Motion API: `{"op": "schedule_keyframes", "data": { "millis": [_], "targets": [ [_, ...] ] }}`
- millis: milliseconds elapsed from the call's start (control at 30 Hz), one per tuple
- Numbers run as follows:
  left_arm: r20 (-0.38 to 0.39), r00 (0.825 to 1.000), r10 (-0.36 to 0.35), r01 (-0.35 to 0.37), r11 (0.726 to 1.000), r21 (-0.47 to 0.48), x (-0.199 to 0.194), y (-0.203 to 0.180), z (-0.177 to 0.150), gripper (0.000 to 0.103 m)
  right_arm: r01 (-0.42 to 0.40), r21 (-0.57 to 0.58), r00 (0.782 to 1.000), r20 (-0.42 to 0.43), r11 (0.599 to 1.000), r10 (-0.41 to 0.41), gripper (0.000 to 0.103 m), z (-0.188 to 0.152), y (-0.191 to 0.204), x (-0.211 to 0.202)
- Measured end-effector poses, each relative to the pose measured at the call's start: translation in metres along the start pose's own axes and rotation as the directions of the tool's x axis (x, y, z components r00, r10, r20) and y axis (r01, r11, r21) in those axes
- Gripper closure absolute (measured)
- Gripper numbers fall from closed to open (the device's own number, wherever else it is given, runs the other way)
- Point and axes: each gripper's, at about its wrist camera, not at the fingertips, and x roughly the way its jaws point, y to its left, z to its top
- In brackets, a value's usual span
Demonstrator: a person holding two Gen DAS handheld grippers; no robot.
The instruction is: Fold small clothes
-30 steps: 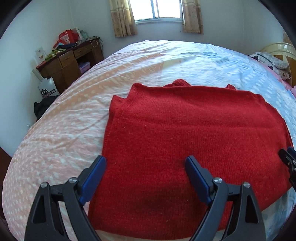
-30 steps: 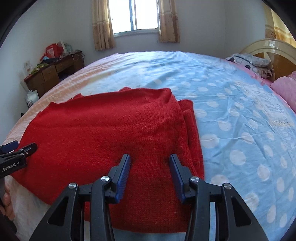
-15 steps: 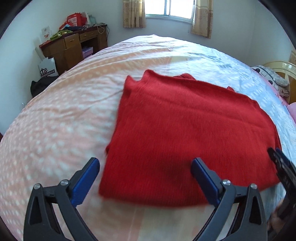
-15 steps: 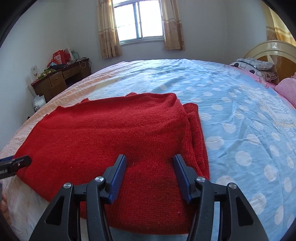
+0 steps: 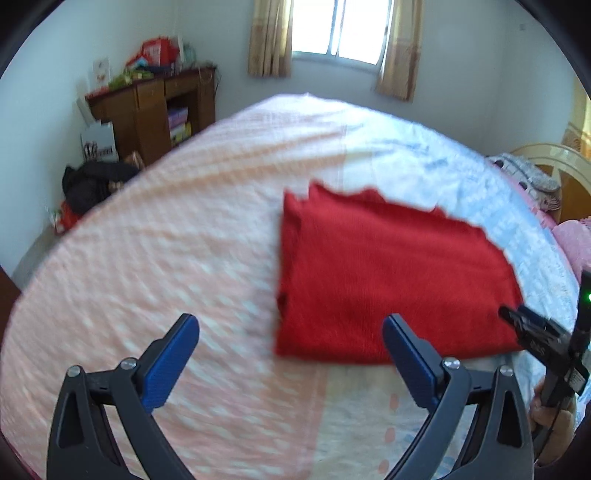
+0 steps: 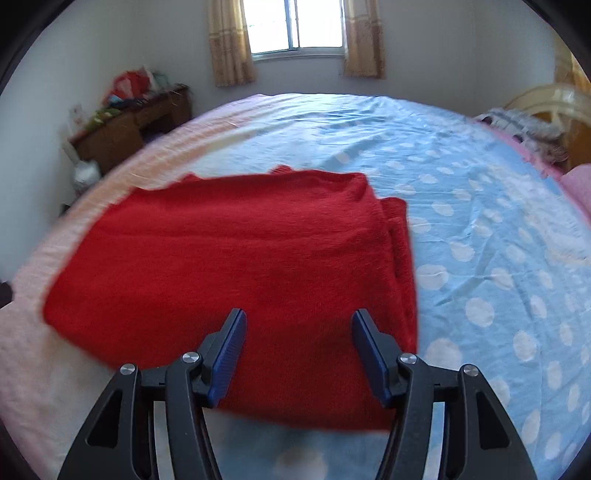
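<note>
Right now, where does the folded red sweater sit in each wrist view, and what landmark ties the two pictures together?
Left wrist view: red sweater lies right of center on the bed, beyond the open left gripper.
Right wrist view: red sweater fills the center-left, directly beyond the open right gripper.
Shared landmark: the curtained window at top center.

Sweater folded flat on bed, ahead and right of left gripper, directly before right gripper. Desk beyond bed at far left, window behind, pillows far right.
</note>
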Motion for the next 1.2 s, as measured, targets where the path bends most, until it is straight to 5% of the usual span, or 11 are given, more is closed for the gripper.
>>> {"op": "schedule_keyframes", "data": {
  "millis": [300,567,833,933,1200],
  "targets": [
    [0.082,0.996,-0.026,0.03,0.998,-0.054,-0.058,0.03,0.037,0.001,-0.224,0.125,0.972,0.103,0.967,0.212,0.043,0.014,-0.012,-0.132],
    [0.095,0.982,-0.163,0.179,0.964,-0.195,-0.106,0.045,0.062,0.001,-0.452,0.188,0.877,0.275,0.872,0.395,0.043,0.049,-0.031,-0.251],
    [0.188,0.982,-0.027,0.041,0.997,-0.072,-0.178,0.03,0.1,0.001,-0.59,0.288,0.799,0.344,0.755,0.493,0.043,0.092,-0.048,-0.34],
    [0.215,0.976,-0.025,0.039,0.997,-0.064,-0.202,0.029,0.108,0.001,-0.637,0.327,0.765,0.378,0.698,0.521,0.043,0.103,-0.052,-0.371],
    [0.286,0.957,-0.059,0.089,0.991,-0.096,-0.273,0.041,0.118,0.001,-0.695,0.362,0.713,0.463,0.622,0.527,0.043,0.133,-0.058,-0.451]
  ]
}}
